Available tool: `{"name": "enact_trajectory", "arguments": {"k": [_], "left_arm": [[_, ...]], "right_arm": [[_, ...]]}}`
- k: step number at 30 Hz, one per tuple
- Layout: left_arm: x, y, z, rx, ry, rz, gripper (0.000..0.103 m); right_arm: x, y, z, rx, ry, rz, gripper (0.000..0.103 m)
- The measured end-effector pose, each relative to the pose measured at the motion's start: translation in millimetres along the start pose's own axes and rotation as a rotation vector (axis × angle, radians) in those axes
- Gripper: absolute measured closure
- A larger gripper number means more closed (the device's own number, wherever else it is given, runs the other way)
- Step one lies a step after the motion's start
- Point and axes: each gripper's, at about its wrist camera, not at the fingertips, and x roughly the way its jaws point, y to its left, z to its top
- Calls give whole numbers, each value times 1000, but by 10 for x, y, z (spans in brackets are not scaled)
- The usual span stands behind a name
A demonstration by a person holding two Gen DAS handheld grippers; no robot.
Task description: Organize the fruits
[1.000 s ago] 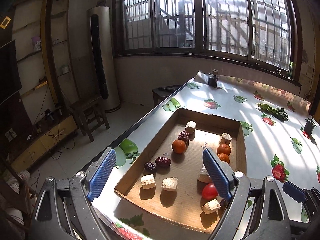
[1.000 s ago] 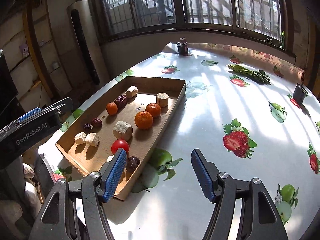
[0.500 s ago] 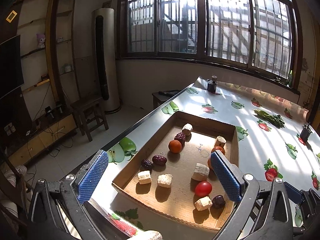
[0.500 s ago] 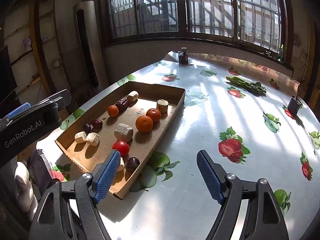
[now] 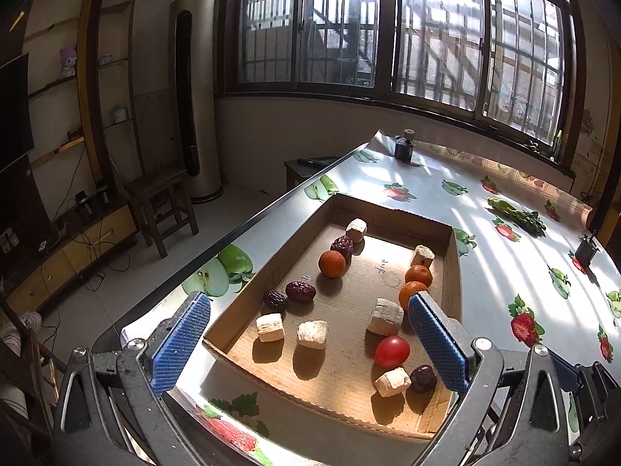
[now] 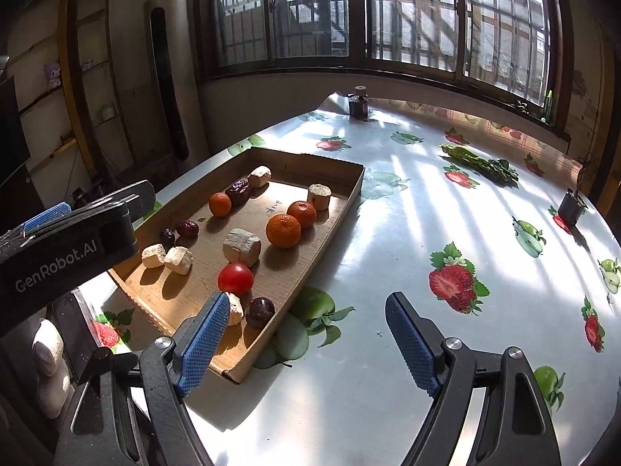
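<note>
Cardboard tray (image 5: 453,272) on the table (image 6: 388,233), holding three oranges, a tomato (image 5: 392,351), dark dates and pale chunks, all loose and mixed. Left gripper (image 5: 308,343) and right gripper (image 6: 302,345) hover at the near end, fingers having just spread wide, empty. Best practice: centre one fruit between fingers before closing gently.

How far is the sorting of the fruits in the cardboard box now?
Nothing looks sorted yet: in the cardboard box the oranges, red dates, tomato and pale chunks lie mixed. Nothing is in hand: the left gripper and right gripper have just opened their jaws, both empty. All the grouping is left.
</note>
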Motion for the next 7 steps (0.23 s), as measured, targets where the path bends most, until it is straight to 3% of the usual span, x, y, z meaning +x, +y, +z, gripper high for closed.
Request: {"name": "enact_trajectory", "arguments": {"k": [7], "left_arm": [[53,127,-22,-34,27,-13,1]], "right_arm": [[62,103,-17,-15,22,5,17]]}}
